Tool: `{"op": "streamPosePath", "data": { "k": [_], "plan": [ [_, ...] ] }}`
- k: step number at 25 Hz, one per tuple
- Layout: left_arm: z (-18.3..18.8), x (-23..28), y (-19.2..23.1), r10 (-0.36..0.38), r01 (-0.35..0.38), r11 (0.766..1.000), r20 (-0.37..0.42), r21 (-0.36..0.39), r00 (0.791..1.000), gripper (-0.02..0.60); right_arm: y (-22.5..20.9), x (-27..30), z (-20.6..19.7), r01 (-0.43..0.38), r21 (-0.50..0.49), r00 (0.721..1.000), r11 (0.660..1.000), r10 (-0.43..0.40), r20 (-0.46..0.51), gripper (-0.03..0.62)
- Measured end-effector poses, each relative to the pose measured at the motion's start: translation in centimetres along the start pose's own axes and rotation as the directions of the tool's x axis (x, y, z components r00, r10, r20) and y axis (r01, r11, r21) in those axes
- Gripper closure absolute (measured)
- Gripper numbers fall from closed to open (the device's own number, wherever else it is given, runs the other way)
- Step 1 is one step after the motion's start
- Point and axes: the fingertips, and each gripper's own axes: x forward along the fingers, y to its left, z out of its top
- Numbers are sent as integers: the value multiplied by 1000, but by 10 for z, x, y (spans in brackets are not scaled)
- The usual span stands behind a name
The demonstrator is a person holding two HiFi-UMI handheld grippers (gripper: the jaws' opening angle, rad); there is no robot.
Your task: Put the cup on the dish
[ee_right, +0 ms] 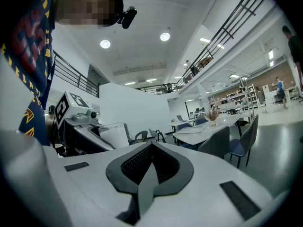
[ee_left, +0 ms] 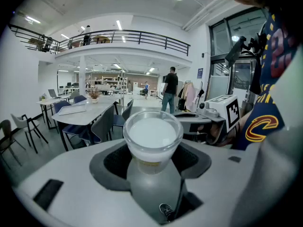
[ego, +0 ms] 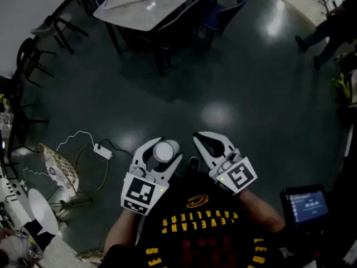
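Note:
A small clear cup (ee_left: 152, 138) with a white inside sits upright between the jaws of my left gripper (ego: 163, 148), which is shut on it. From above, the cup (ego: 164, 152) shows as a pale round top in front of my body. My right gripper (ego: 199, 138) hangs close beside it on the right, shut, with nothing between its pads (ee_right: 142, 167). The right gripper view also catches the cup (ee_right: 112, 133) off to its left. Both grippers are held over a dark glossy floor. I cannot make out a dish for certain in any view.
A pale table (ego: 150, 4) with a tray and dark chairs stands ahead. A white adapter with a cable (ego: 102, 151), a woven object (ego: 58, 166) and a white oval thing (ego: 42, 211) lie at the left. A lit screen (ego: 305, 204) is at the lower right. A person (ego: 321, 32) stands far right.

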Motion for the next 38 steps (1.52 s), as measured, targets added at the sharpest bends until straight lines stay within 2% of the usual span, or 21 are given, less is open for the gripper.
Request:
{"op": "streamPosePath", "data": {
  "k": [4, 8, 12, 17, 25, 29, 35, 38],
  "plan": [
    [0, -6, 2, 5, -5, 1000, -2, 1, 1000, 324, 9, 3, 1, -27, 0, 1000, 1000, 27, 7, 588],
    [1, -13, 6, 5, -5, 1000, -24, 0, 1000, 324, 28, 10, -7, -96, -27, 995, 995, 95, -26, 586],
    [2, -14, 21, -3, 4, 1000, -81, 11, 997, 324, 50, 22, -22, -179, -60, 981, 982, 174, -82, 469],
    [5, -17, 45, -11, 18, 999, -139, 49, 990, 324, 69, 48, -44, -261, -104, 959, 960, 246, -139, 396],
    [7, -30, 87, -15, 23, 999, -189, 36, 982, 324, 91, 113, -35, -291, -173, 955, 941, 275, -111, 388],
    [13, -41, 115, -34, 44, 998, -185, 48, 982, 324, 99, 145, -25, -267, -184, 963, 946, 258, -72, 388],
    [15, -54, 167, -56, 68, 996, -183, 61, 982, 324, 110, 199, -21, -252, -229, 968, 940, 242, -73, 388],
    [16, -60, 189, -60, 71, 996, -171, 59, 984, 324, 113, 222, -18, -225, -222, 974, 949, 216, -64, 388]
  ]
}}
